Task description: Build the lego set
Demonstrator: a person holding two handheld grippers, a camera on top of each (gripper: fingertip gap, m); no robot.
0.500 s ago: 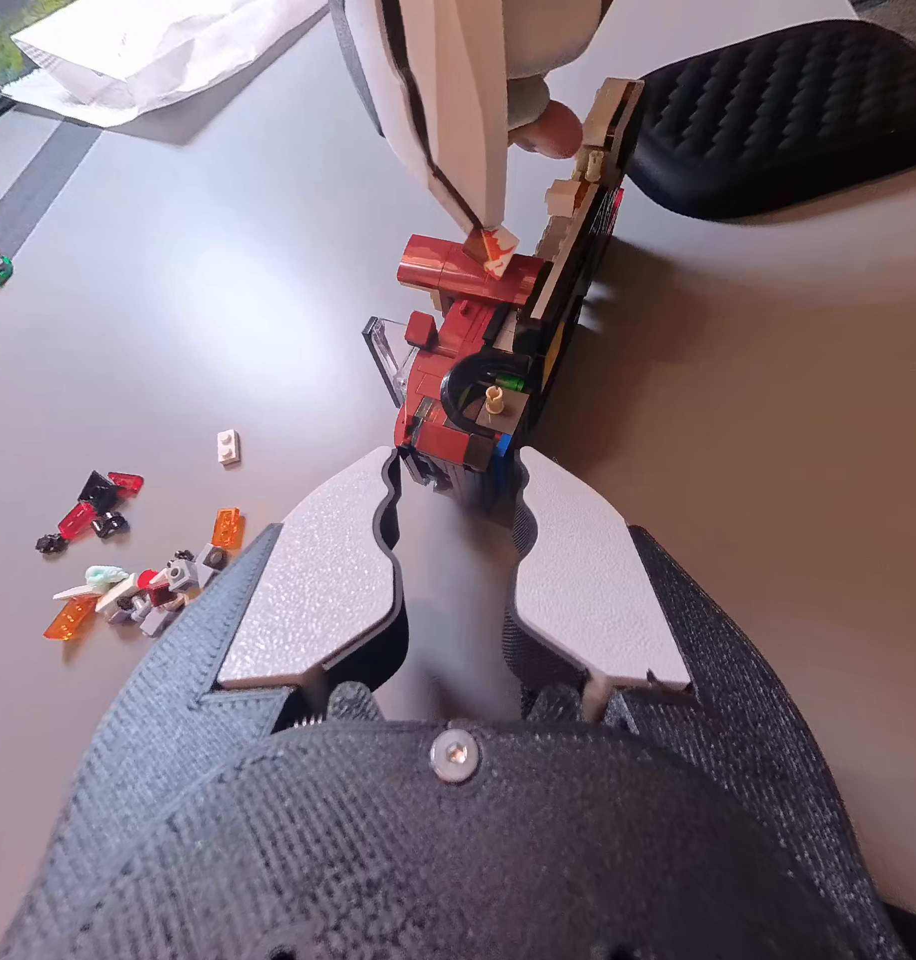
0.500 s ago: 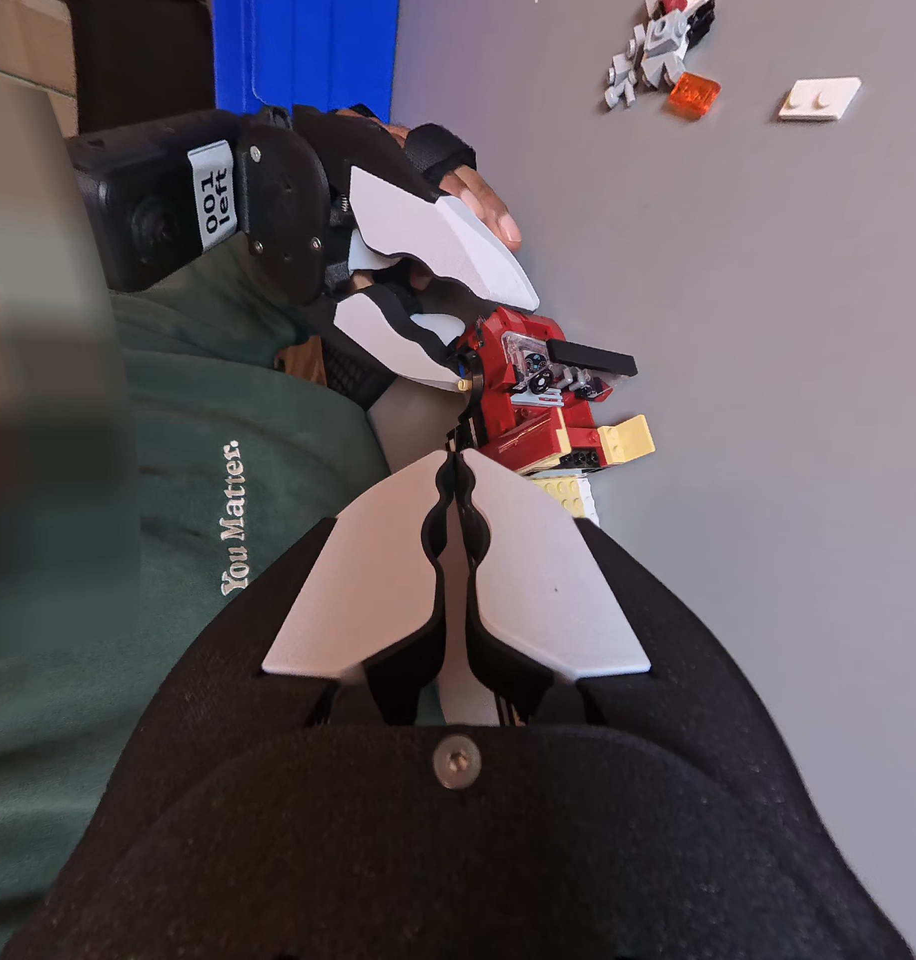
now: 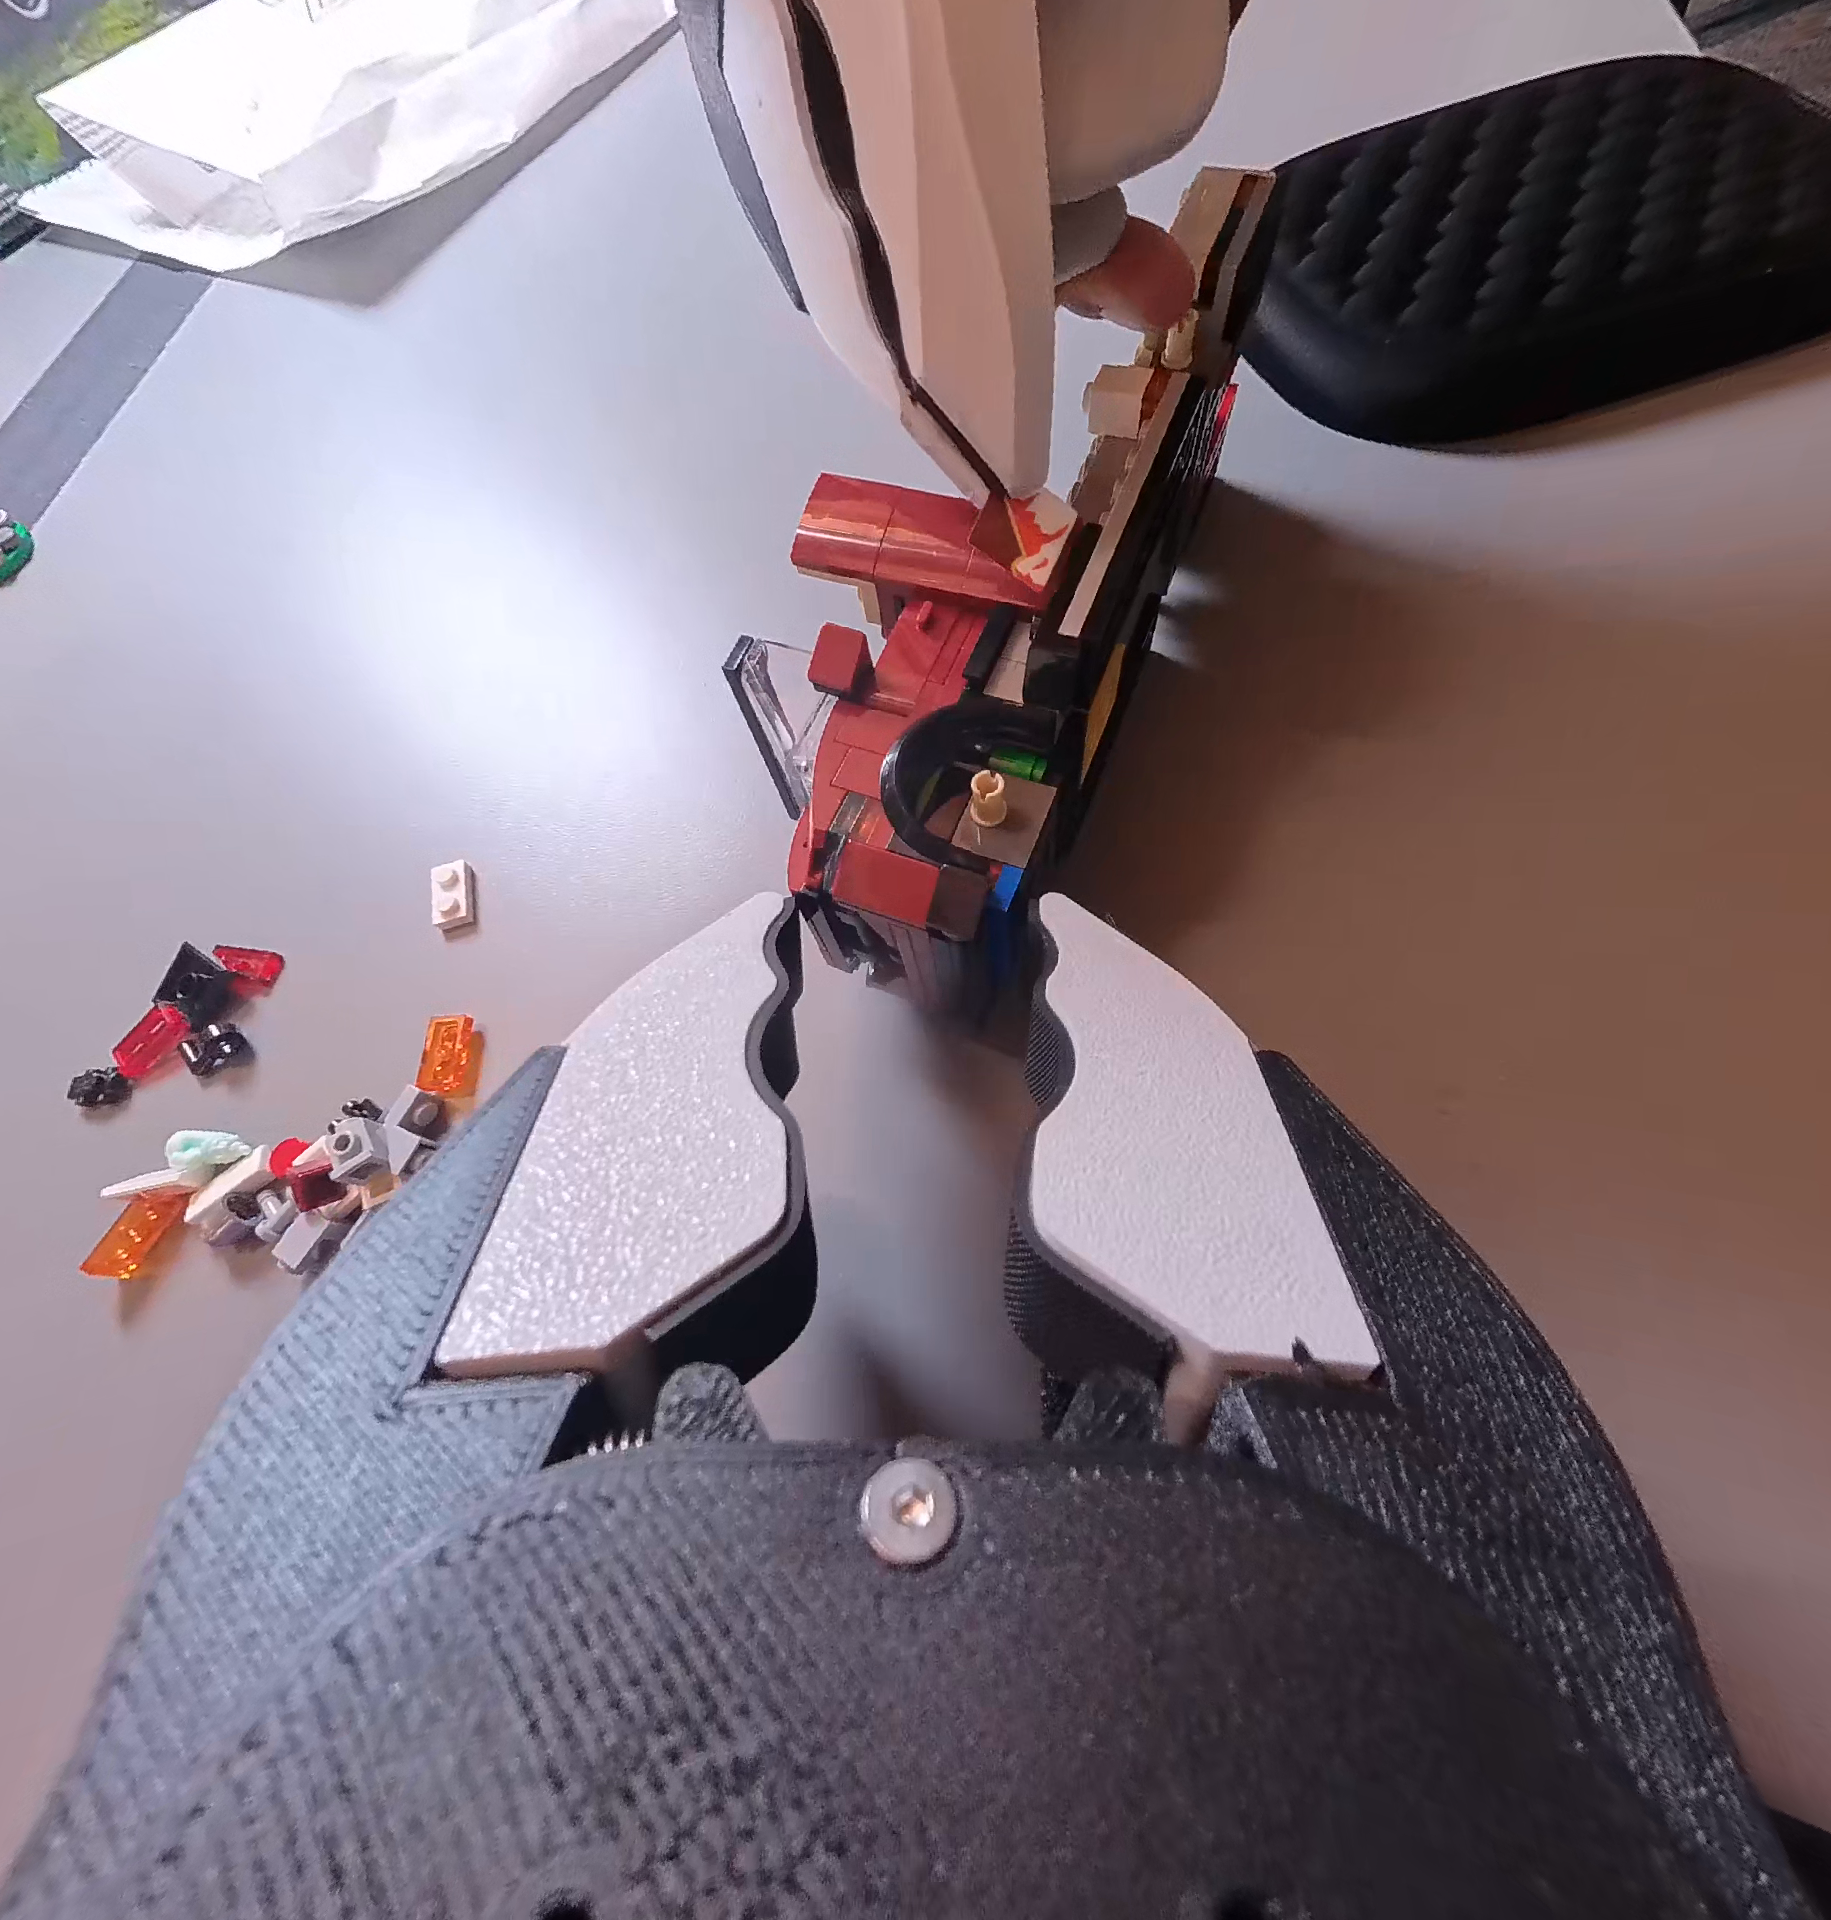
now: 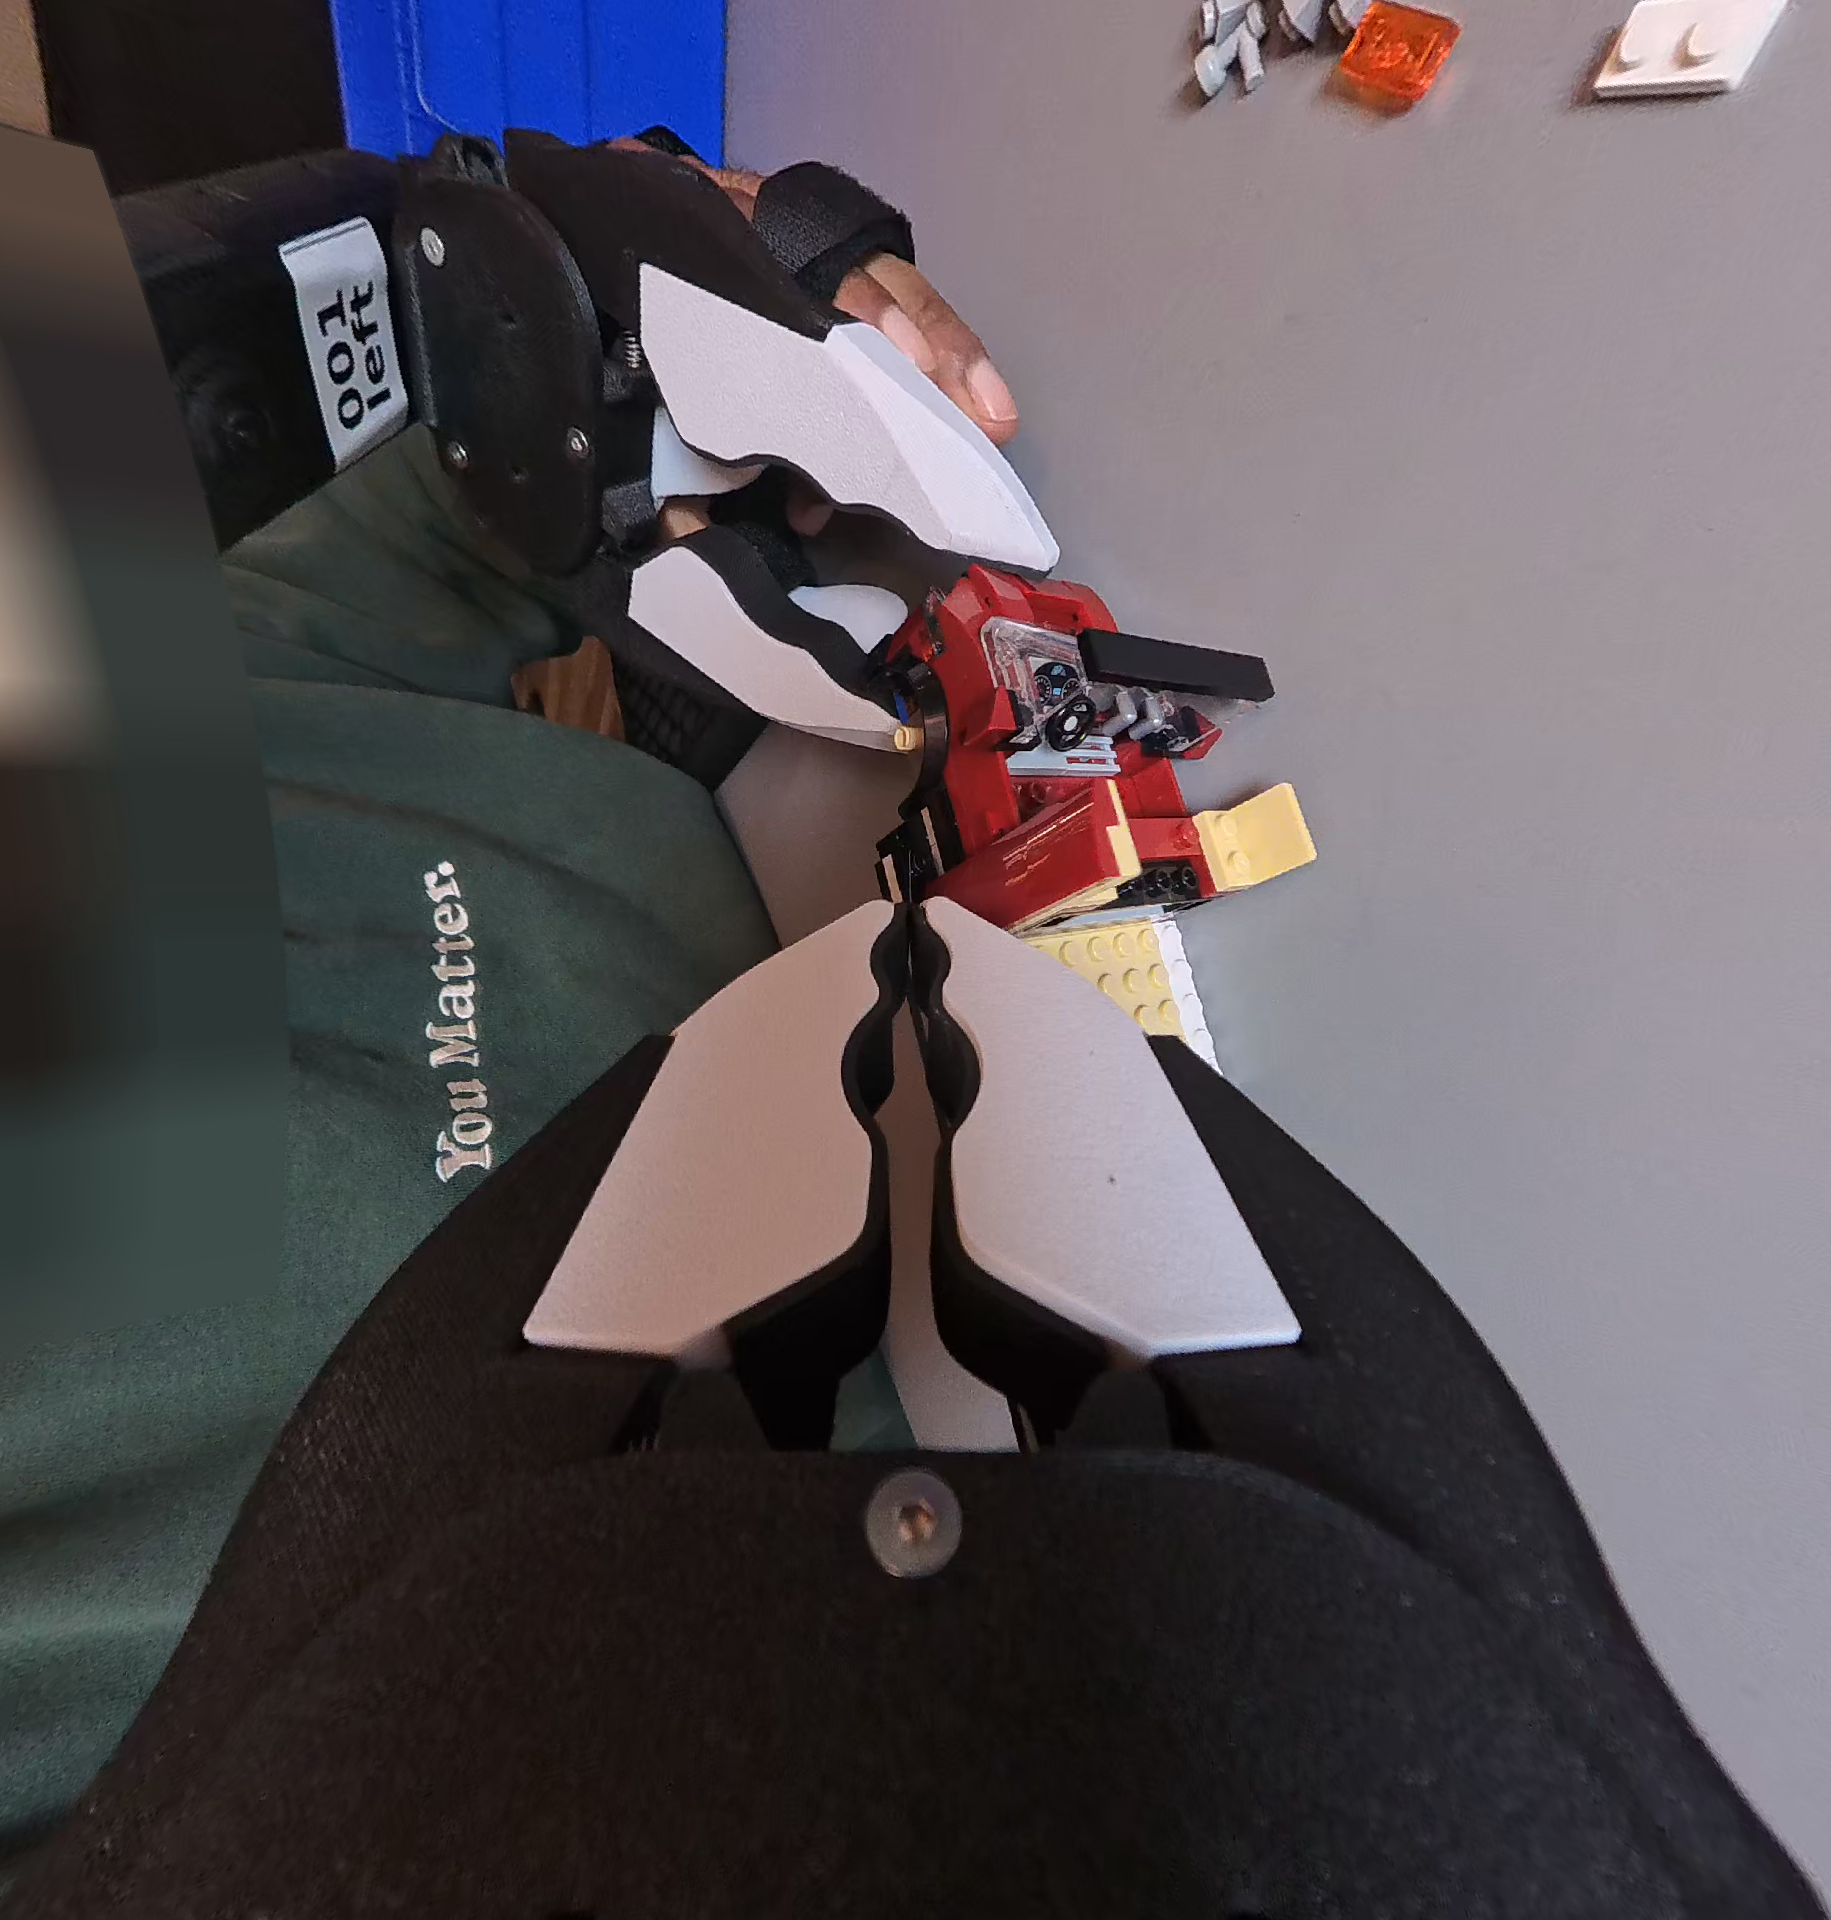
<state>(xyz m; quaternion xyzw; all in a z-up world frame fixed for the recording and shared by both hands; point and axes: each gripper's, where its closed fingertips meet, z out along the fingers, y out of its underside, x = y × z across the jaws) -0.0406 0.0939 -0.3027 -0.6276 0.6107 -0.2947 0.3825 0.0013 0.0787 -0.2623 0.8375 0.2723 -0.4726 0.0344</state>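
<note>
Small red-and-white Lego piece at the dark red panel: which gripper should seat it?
Right. The right gripper is shut on the small red-and-white Lego piece, against the dark red Lego vehicle model; the left gripper grips the model's near end, bracing it.

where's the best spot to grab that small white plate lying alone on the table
Probably across the long sides of the white plate, coming straight down. It lies flat, studs up, clear of the loose pieces, so a claw finger fits on each side; its thin edges leave little else to grip.
</note>
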